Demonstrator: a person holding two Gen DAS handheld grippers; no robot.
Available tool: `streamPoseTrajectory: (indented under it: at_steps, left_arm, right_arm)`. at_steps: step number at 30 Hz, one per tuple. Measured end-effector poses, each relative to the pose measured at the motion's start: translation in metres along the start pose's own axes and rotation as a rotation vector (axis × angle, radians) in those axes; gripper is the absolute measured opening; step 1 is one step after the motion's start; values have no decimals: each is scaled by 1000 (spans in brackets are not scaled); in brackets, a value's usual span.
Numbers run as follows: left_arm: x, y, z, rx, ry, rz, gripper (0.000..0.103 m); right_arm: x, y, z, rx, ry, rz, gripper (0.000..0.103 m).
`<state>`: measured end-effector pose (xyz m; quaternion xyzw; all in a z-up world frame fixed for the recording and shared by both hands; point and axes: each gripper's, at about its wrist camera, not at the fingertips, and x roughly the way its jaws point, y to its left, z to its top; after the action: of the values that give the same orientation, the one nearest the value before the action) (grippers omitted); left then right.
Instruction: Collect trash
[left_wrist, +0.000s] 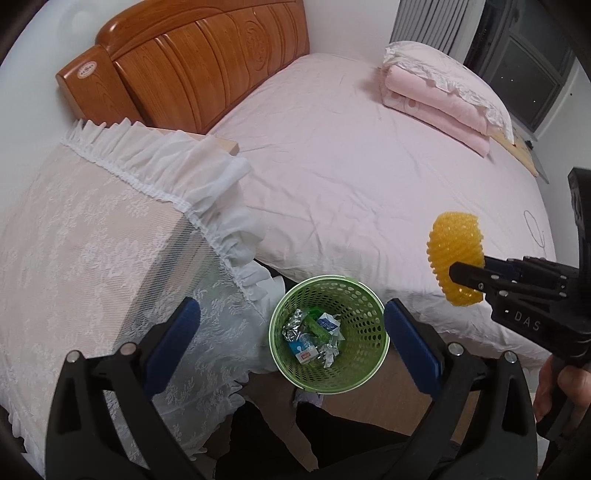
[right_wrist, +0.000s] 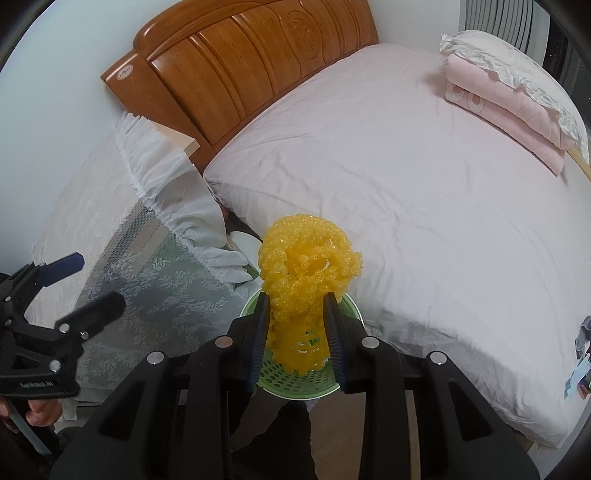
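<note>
A green perforated wastebasket (left_wrist: 364, 317) stands on the floor between the bed and the nightstand, holding foil scraps and a small carton. My left gripper (left_wrist: 291, 325) is open and empty, its blue pads either side of the basket from above. My right gripper (right_wrist: 297, 317) is shut on a yellow foam fruit net (right_wrist: 308, 266), held above the basket rim (right_wrist: 351, 304). In the left wrist view the net (left_wrist: 452, 243) hangs to the right of the basket, over the bed edge.
A bed with a pink sheet (left_wrist: 351, 166) fills the right side, with folded pink bedding (left_wrist: 436, 96) far back. A lace-covered nightstand (left_wrist: 92, 229) stands left. Small items (right_wrist: 581, 354) lie on the bed's right edge. A wooden headboard (left_wrist: 207, 62) is behind.
</note>
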<state>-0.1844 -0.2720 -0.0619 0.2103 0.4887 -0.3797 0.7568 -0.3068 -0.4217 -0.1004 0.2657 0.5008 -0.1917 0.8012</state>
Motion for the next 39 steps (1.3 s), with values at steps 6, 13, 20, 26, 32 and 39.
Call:
streamPoseTrajectory:
  at_steps: [6, 13, 20, 26, 32, 39]
  left_arm:
    - [-6, 18, -6, -50, -11, 22, 95]
    - [-6, 28, -15, -79, 4, 34, 95]
    - [-12, 35, -19, -95, -4, 44, 95]
    - [-29, 58, -19, -158, -53, 96, 95]
    - [-79, 121, -16, -269, -165, 287, 95]
    - [-185, 200, -7, -431, -402, 581, 95]
  right_arm:
    - [23, 8, -13, -18, 84, 17, 32]
    - [54, 23, -30, -46, 185, -6, 86]
    - [70, 24, -37, -25, 259, -21, 95]
    - [66, 38, -25, -14, 265, -54, 96]
    - [33, 102, 23, -155, 114, -14, 97]
    - [-42, 212, 92, -359, -169, 126, 101]
